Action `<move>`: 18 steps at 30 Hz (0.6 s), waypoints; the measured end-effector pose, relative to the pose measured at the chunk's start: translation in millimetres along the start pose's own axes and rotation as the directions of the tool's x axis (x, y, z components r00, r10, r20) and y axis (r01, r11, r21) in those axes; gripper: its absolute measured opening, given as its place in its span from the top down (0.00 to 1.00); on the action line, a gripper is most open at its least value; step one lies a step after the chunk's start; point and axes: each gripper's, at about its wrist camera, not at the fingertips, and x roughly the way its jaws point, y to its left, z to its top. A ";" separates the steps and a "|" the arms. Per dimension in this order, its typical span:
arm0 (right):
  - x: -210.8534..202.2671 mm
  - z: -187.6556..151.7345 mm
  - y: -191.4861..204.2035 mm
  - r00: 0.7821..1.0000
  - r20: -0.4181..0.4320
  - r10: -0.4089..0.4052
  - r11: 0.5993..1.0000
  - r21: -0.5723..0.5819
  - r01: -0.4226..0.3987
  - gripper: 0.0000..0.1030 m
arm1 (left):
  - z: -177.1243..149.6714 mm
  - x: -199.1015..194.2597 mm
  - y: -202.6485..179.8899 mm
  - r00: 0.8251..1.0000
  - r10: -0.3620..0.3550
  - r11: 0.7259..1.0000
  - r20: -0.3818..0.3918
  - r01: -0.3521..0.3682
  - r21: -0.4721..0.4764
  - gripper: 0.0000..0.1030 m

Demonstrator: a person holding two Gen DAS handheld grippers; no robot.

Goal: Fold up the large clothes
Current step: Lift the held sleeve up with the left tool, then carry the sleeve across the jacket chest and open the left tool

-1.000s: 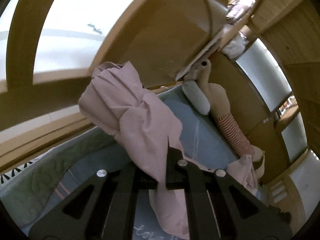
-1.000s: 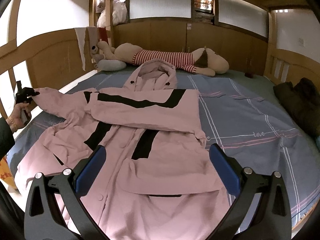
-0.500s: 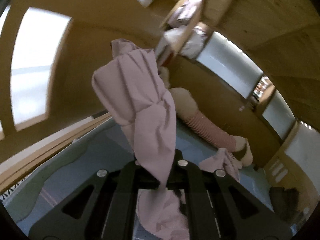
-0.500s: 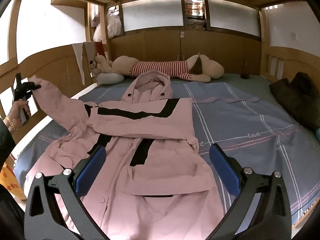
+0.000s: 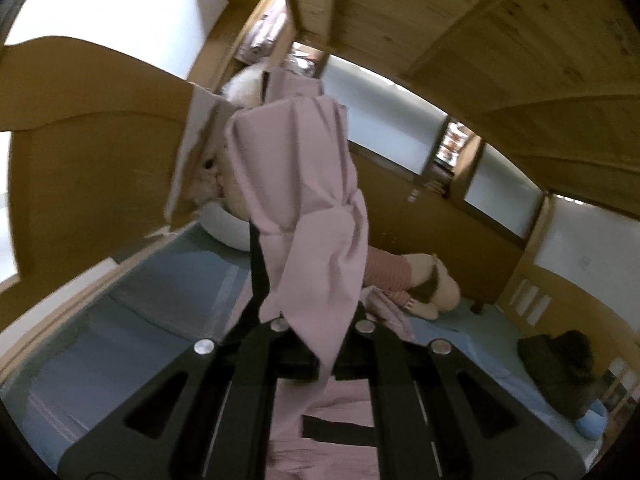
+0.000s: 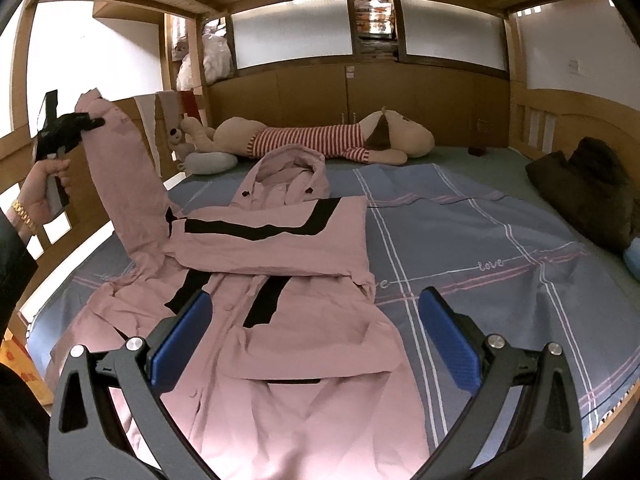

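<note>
Pink coat sleeve point(image 6: 120, 168) in left gripper point(image 6: 94, 122)

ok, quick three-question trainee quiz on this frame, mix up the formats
1. True or false: the right gripper is closed on the pink hooded coat.
2. Which part of the coat is the left gripper holding? A) hood B) sleeve end C) hem
3. Fill in: the striped-shirt plush dog lies along the ___ of the bed.

Key: 1. False, its jaws stand open above the coat. 2. B, the sleeve is lifted clear of the bed. 3. Head, by the wooden headboard.
</note>
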 end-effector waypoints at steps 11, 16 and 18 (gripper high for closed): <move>-2.6 -2.6 -8.0 1.000 -0.003 -0.011 1.000 0.008 0.011 0.01 | -44.1 38.6 -79.8 0.993 -0.076 0.995 -0.091 0.082 0.062 0.97; -6.4 -4.4 -12.5 1.000 -0.008 -0.015 1.000 0.006 0.015 0.01 | -70.7 63.6 -115.3 0.984 -0.094 0.991 -0.153 0.107 0.082 0.97; -8.9 -4.4 -14.0 1.000 -0.007 -0.015 1.000 0.003 0.015 0.01 | -84.9 74.5 -128.5 0.978 -0.102 0.989 -0.180 0.119 0.085 0.97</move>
